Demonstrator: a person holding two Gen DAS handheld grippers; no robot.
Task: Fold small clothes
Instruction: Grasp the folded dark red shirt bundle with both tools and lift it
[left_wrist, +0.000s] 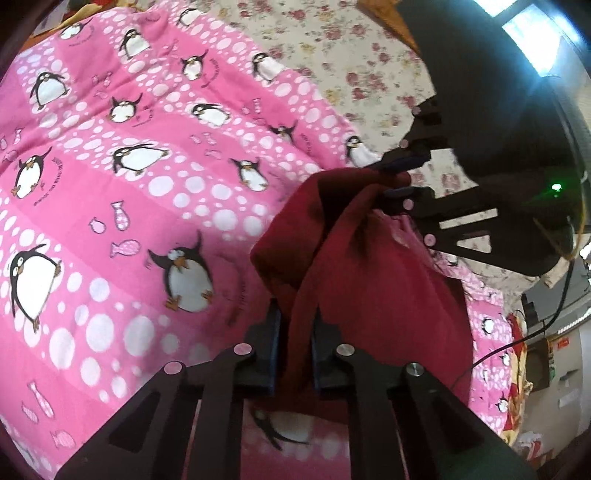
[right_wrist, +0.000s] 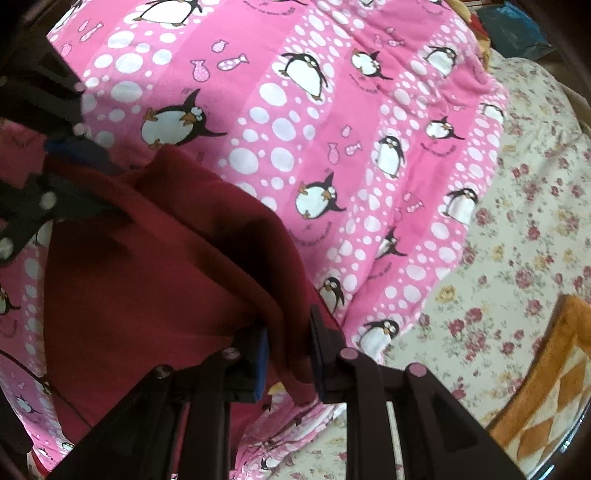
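Penguin blanket (left_wrist: 129, 221) fills frame; maroon garment (left_wrist: 332, 240) pinched by left gripper (left_wrist: 295, 354) and right gripper (right_wrist: 288, 362), lifted for folding; edges to be matched next.

Pink penguin-print blanket (left_wrist: 147, 192) over a floral bedsheet (right_wrist: 517, 258), bright window (left_wrist: 535, 37) beyond

The garment (left_wrist: 332, 236) hangs over the penguin blanket (left_wrist: 129, 184), from the left gripper (left_wrist: 295, 332) at six o'clock to the right gripper (left_wrist: 399, 177) at two o'clock. The blanket lies on a floral sheet (left_wrist: 332, 55), exposed toward twelve o'clock.
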